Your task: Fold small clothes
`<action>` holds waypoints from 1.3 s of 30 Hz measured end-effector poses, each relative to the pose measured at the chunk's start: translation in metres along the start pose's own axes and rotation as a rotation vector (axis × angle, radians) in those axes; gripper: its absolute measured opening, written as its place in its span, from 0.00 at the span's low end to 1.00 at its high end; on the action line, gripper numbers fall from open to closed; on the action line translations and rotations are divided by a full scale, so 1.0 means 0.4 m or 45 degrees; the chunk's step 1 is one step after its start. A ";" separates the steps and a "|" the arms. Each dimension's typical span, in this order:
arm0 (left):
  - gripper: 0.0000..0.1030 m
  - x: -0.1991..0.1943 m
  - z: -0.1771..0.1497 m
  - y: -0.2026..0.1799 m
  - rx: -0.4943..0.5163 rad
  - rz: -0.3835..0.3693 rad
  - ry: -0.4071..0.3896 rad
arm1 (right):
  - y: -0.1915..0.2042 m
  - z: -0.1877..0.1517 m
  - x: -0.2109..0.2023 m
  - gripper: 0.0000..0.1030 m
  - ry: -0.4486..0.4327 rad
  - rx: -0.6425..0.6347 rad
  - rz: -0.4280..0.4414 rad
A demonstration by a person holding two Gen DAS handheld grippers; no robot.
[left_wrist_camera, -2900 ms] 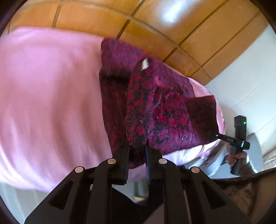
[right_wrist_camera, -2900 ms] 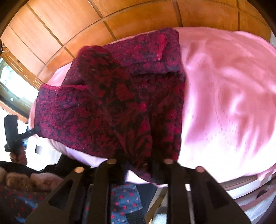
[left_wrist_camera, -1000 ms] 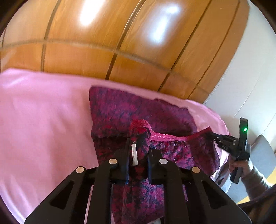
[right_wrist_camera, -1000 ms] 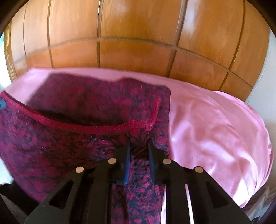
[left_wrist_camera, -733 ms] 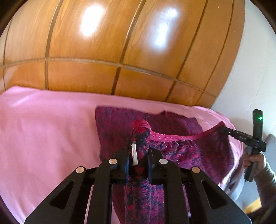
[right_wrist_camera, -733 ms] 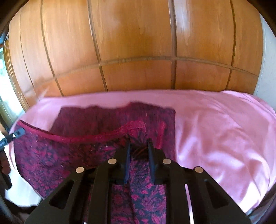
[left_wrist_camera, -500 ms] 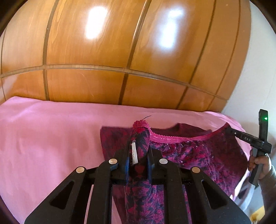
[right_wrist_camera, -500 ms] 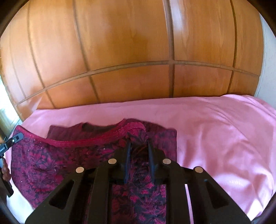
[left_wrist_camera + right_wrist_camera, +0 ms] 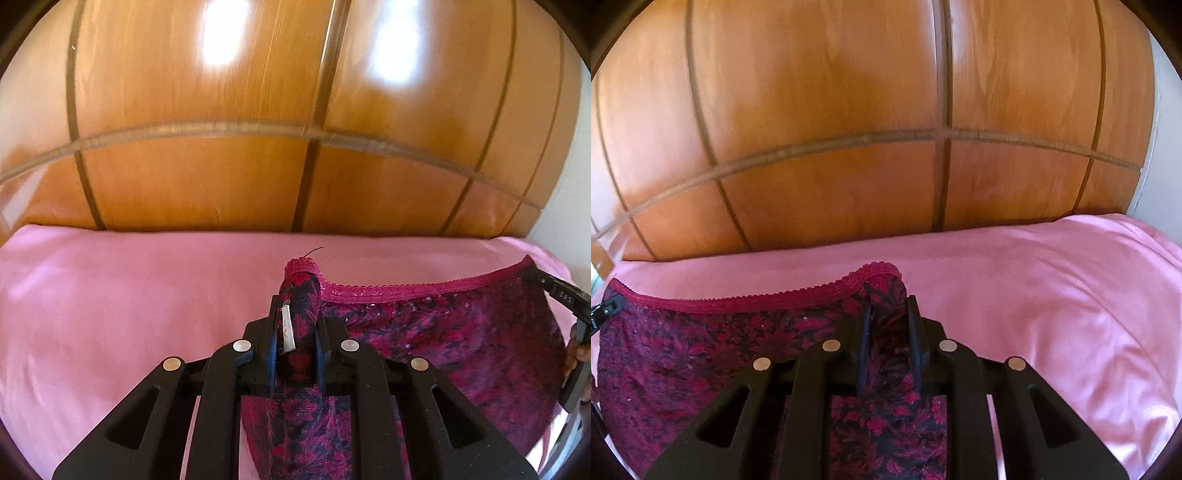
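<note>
Lifted off the pink sheet [image 9: 110,295] now, the garment [image 9: 443,332] hangs pinched in both jaws.

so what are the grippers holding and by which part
Both hold the red patterned garment by its lace-trimmed top edge: left gripper at one corner, right gripper at the other.

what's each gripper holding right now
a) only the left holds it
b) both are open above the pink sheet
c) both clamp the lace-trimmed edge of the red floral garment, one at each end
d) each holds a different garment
c: the left gripper and right gripper each pinch an end of the lace edge of the same red floral garment, stretched between them above the pink sheet.
</note>
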State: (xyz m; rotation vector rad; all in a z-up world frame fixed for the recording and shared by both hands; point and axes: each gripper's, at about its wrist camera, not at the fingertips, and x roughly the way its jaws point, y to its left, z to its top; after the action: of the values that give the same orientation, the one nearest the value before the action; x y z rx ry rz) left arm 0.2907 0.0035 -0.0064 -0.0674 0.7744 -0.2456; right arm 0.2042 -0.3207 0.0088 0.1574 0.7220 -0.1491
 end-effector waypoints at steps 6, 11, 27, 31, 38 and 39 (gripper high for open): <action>0.15 0.160 -0.043 0.062 -0.140 -0.002 0.252 | -0.020 -0.035 0.180 0.18 0.241 0.025 -0.053; 0.30 0.138 -0.044 0.080 -0.202 -0.005 0.252 | -0.042 -0.026 0.204 0.42 0.306 0.088 -0.038; 0.46 -0.214 -0.319 0.114 -0.371 -0.232 0.096 | 0.082 -0.198 -0.160 0.74 0.081 -0.040 0.366; 0.46 -0.284 -0.434 0.088 -0.367 -0.369 0.138 | 0.099 -0.294 -0.213 0.74 0.114 -0.056 0.355; 0.46 -0.290 -0.515 0.079 -0.429 -0.437 0.146 | -0.068 -0.343 -0.295 0.74 0.099 0.164 0.201; 0.46 -0.284 -0.519 0.080 -0.448 -0.454 0.145 | -0.097 -0.351 -0.308 0.74 0.106 0.191 0.173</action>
State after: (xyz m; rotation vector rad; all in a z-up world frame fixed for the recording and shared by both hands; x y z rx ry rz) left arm 0.0737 0.0683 -0.0820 -0.5307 0.9108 -0.4518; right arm 0.0151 -0.3214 -0.0164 0.3567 0.7804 -0.0670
